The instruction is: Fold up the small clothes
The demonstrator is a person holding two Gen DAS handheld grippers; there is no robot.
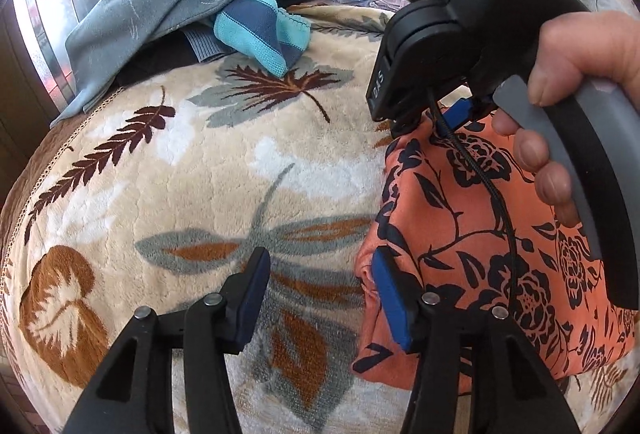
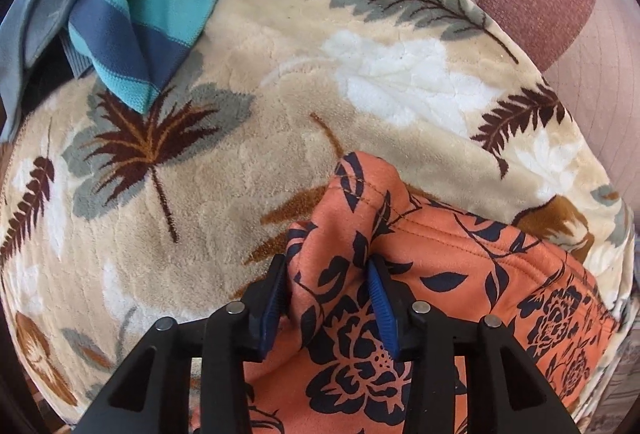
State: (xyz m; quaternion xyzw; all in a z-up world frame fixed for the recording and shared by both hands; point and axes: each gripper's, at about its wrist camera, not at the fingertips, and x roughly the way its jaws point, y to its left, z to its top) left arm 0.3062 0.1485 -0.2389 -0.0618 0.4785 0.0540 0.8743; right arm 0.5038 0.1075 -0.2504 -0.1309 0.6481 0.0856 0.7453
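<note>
Garment: orange floral cloth (image 2: 432, 274), lower right of both views, lying on the leaf-print blanket (image 2: 280, 114).
Right gripper (image 2: 328, 298): clamped on a raised fold, likely to lift the edge over.
Left gripper (image 1: 320, 298): jaws apart, right pad touching the cloth's left edge, nothing held.
Pile: blue clothes (image 1: 200, 6), upper left, probably waiting.
Writing: white marks on the right gripper's body, unreadable.

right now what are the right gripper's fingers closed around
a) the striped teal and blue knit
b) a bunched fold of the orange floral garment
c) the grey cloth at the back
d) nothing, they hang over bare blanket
b: in the right wrist view the right gripper has a raised fold of the orange floral garment pinched between its fingers, while the striped knit lies far back on the blanket.
</note>
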